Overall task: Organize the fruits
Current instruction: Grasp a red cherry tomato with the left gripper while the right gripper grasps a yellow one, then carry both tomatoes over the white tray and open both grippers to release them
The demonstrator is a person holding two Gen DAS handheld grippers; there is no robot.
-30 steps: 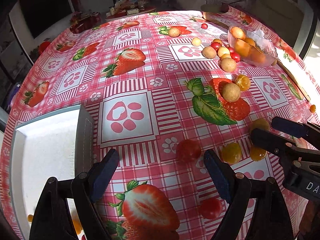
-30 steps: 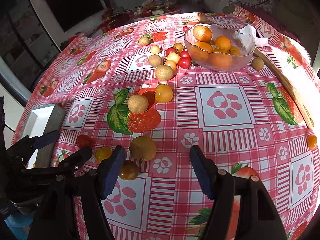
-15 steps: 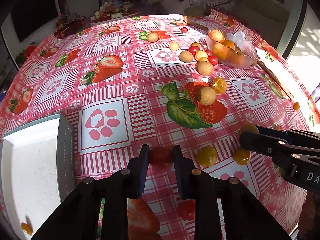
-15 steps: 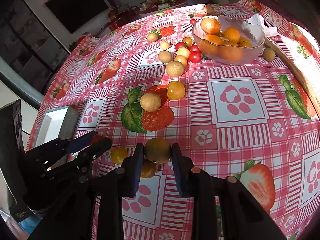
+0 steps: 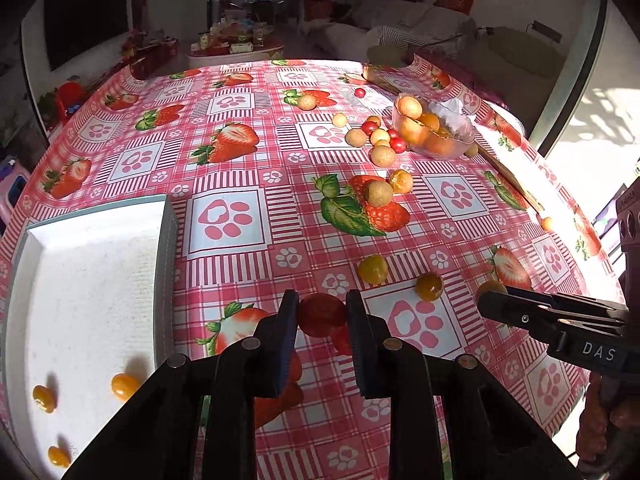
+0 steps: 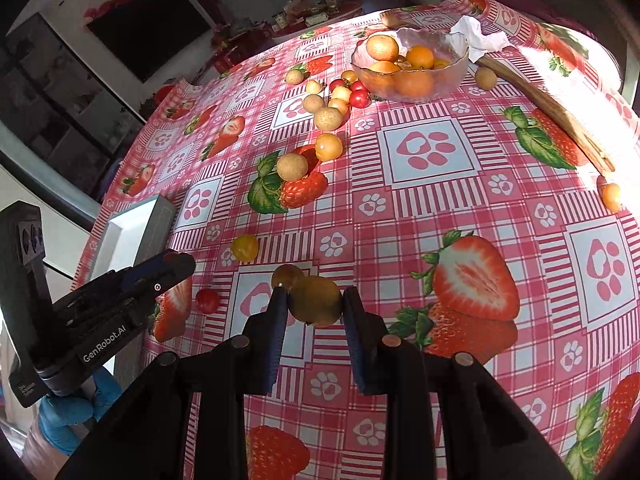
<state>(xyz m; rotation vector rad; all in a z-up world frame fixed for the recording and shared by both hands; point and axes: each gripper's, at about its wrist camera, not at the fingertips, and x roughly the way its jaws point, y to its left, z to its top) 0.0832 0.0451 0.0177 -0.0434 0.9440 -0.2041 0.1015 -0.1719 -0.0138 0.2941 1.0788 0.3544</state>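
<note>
Fruit lies scattered over the counter's red-and-white strawberry-print cloth [image 5: 248,184]. Left of the clear glass bowl of oranges [image 5: 434,134] and nearer the camera sits a white rectangular tray [image 5: 92,280] holding three small yellow-orange fruits [image 5: 124,386]. Right of the tray, the left gripper [image 5: 322,316] has its jaws clamped on a round red cherry tomato [image 5: 322,314]. Further right, the right gripper [image 6: 314,306] has its jaws clamped on a brownish-green round fruit [image 6: 316,300], below the bowl.

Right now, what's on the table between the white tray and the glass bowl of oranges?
In the left wrist view, between the white tray and the glass bowl lie patterned tablecloth and a tan longan beside a yellow tomato.
</note>
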